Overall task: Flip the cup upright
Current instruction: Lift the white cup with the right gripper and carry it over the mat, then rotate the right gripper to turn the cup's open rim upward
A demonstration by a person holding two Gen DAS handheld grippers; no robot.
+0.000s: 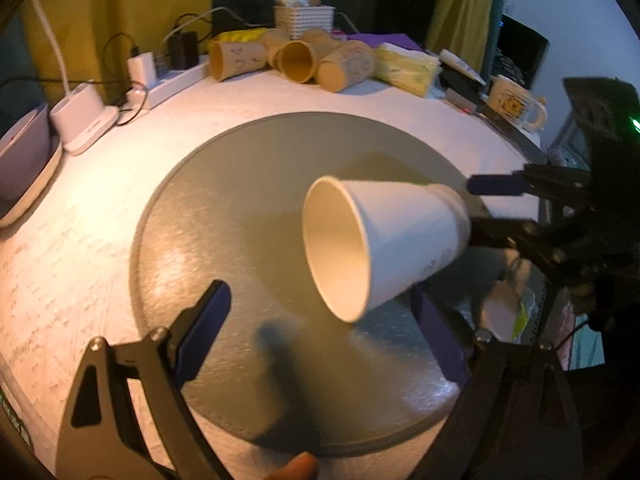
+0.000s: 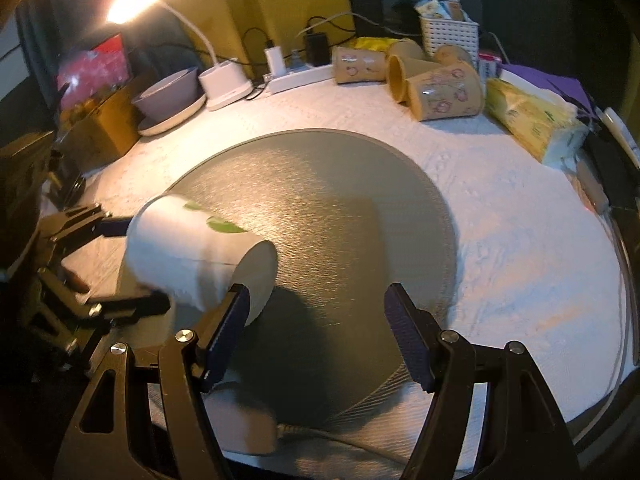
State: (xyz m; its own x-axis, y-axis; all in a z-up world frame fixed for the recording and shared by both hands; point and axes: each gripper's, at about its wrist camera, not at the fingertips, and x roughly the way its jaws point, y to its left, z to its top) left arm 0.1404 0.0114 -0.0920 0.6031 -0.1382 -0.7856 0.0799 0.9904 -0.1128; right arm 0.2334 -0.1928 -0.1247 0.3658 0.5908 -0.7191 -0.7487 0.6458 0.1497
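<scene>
- Left hand-held gripper [image 1: 324, 320]: fingers spread wide, the white paper cup [image 1: 380, 240] just beyond them, apparently untouched.
- Right hand-held gripper [image 2: 316, 334]: also spread wide, gripping nothing.
- Cup lies tilted sideways above the round grey mat [image 1: 240, 208] on the desk [image 1: 80, 216]; in the left view its base is near the right one's fingers [image 1: 496, 185].

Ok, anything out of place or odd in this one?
The white cup is on its side over the grey mat, mouth toward the left wrist camera, not upright. At the table's back, several brown cups lie toppled in a heap. No spill visible.
</scene>
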